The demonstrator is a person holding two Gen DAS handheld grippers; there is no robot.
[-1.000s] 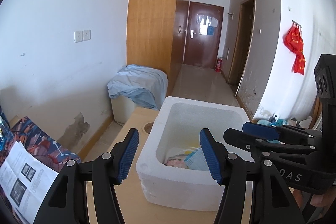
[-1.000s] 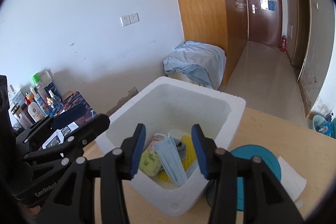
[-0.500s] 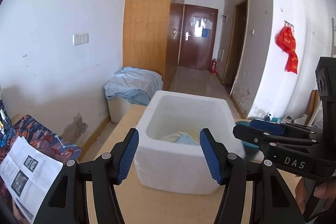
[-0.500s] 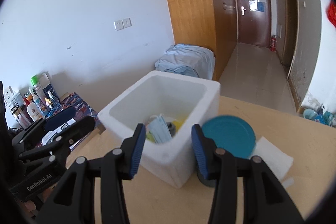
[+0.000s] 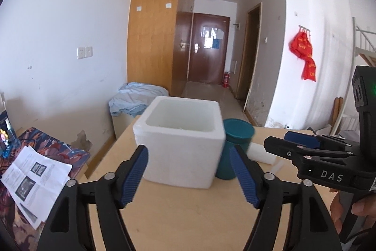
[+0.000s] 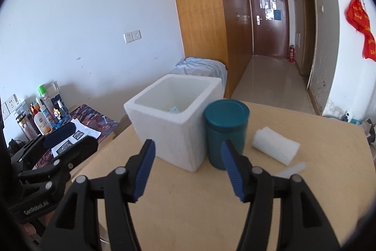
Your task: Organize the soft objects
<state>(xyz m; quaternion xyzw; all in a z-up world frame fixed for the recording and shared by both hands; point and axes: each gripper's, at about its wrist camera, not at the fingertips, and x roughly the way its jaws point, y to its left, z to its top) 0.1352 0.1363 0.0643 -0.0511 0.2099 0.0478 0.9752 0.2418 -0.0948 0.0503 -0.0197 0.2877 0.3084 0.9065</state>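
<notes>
Fingers: both the left gripper (image 5: pixel 189 172) and the right gripper (image 6: pixel 188 169) are spread, gripping nothing.
Foam box (image 6: pixel 174 119): twelve o'clock, soft items inside.
Teal canister (image 6: pixel 226 133): touching box's three o'clock side.
Risk: a careless reach could topple the canister.

The white foam box (image 5: pixel 181 152) is standing upright on the wooden table, open at the top. Its walls are thick and its inside is mostly hidden; only a small piece of a light blue soft thing (image 6: pixel 174 109) is showing above the near wall. A white folded cloth (image 6: pixel 275 147) is lying flat on the table, well apart from the box.
</notes>
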